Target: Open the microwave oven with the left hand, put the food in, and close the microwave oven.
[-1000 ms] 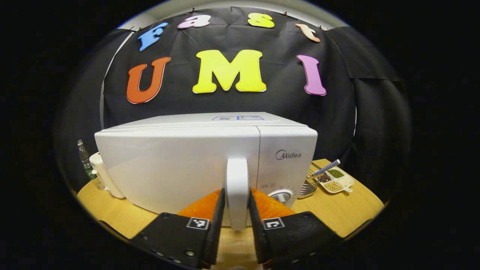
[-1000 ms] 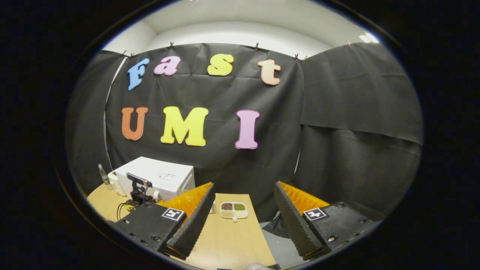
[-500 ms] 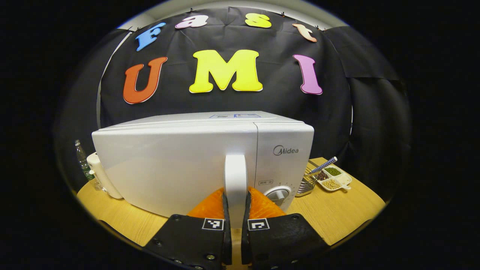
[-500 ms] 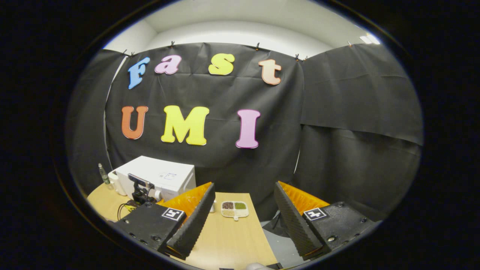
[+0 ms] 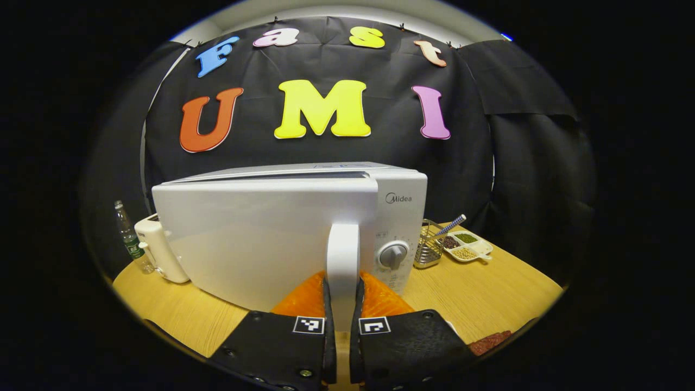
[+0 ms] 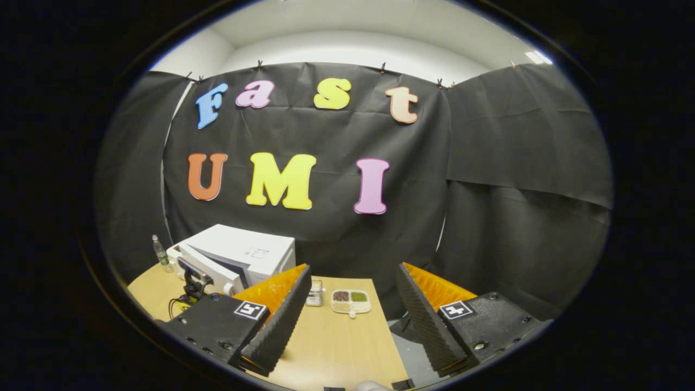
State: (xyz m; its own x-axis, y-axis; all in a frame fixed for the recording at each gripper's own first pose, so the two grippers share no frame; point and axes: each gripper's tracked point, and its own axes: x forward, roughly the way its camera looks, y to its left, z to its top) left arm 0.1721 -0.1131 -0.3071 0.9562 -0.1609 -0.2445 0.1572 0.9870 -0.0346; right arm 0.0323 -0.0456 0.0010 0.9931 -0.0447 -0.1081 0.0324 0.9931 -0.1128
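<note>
The microwave (image 5: 282, 239) door handle (image 5: 342, 266) is clamped by the left claw (image 5: 342, 331); door-opening is judged underway. An outward swing is needed next. The right claw (image 6: 347, 304) is held wide, empty.

table (image 5: 488, 288): wood | on it: microwave (image 5: 260, 233), toaster (image 5: 160, 255), bottle (image 5: 127, 236), rack (image 5: 426, 252), divided dish (image 5: 467, 247)

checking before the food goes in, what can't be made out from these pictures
- Inside of the microwave: left gripper view, hidden behind its door, just cracked open.
- Handle bottom: covered by the left tongs.
- Reddish thing on the table: cut off at the edge.
- Divided dish contents: right gripper view, too small.
- Right tongs: open, holding nothing.
</note>
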